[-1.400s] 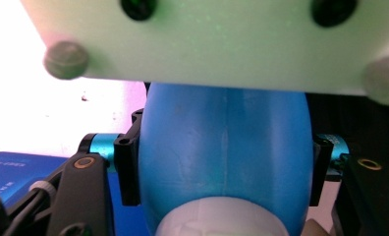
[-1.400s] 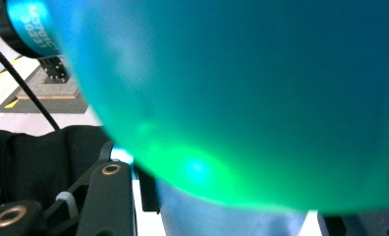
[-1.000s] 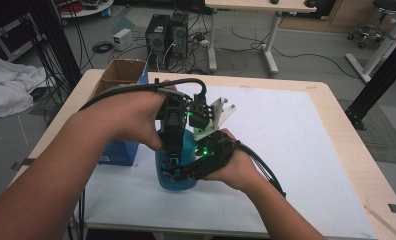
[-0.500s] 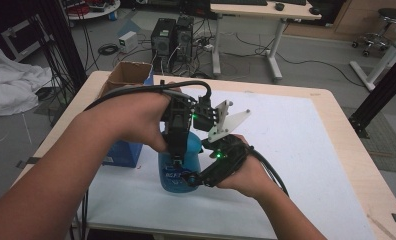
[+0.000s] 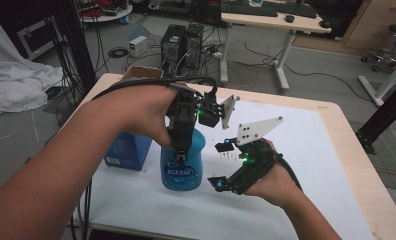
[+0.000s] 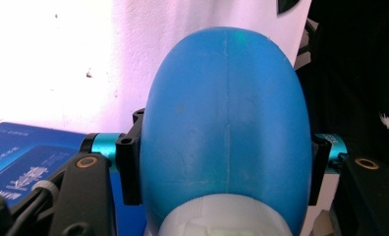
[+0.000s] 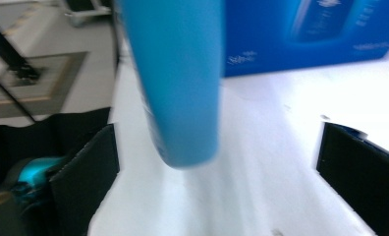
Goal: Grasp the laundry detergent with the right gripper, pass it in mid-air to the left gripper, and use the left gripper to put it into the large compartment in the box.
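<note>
A blue plastic bottle (image 5: 183,167) with a printed label stands upright over the white mat (image 5: 306,150). My left gripper (image 5: 181,150) comes down from above and is shut on its upper part. In the left gripper view both black pads press the bottle (image 6: 227,123) at its sides. My right gripper (image 5: 219,166) is just right of the bottle and apart from it. Its jaws have just been opening and stand wide. In the right gripper view the right gripper (image 7: 222,177) has nothing between its pads, and the blurred bottle (image 7: 178,73) is ahead of them.
A blue carton (image 5: 127,150) stands on the mat just left of the bottle and also appears as the carton (image 7: 310,34) behind it. A brown cardboard box (image 5: 143,73) sits at the table's far left edge. Desks, computers and cables fill the floor beyond.
My right gripper let go of the bottle's lower part, opened its jaws and drew back to the right. The left gripper stayed shut on the bottle and hardly moved.
</note>
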Demonstrator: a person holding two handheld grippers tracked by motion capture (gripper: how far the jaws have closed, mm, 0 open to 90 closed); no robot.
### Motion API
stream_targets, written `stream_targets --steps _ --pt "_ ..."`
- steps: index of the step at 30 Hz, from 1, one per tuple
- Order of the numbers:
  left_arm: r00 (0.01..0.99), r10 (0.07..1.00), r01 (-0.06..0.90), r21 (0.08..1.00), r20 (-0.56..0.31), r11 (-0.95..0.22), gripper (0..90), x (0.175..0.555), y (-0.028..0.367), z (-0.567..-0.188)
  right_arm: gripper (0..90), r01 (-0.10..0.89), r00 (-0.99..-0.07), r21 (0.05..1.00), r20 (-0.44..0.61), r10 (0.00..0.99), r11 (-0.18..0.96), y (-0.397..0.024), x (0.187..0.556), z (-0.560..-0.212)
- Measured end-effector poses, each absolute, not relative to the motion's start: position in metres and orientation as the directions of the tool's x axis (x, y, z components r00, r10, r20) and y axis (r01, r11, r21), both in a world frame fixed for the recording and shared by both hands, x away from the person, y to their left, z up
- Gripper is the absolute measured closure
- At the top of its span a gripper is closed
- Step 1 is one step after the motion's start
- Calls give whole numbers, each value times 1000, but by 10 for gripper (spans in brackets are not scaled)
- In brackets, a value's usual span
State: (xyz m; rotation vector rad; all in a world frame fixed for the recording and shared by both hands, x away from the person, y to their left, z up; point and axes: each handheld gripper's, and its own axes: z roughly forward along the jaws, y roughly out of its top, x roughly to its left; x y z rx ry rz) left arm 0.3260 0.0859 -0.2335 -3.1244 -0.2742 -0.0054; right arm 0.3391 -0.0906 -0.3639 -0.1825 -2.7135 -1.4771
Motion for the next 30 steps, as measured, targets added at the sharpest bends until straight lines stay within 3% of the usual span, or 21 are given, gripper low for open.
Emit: stream_targets --steps 7,15,23,30 --pt "980 199 199 -11 -1 -980 385 332 93 -218 8 142 -990 818 104 100 558 -105 342 -358" --pt "956 293 293 0 11 -956 384 345 111 -176 7 148 -989 801 102 111 581 -119 344 -354" --pt "873 487 487 26 8 -873 383 360 141 -130 7 131 -991 760 77 112 637 -127 348 -342" --pt "708 706 704 55 20 -708 383 374 179 -101 8 123 -992 665 68 105 737 -136 356 -330"
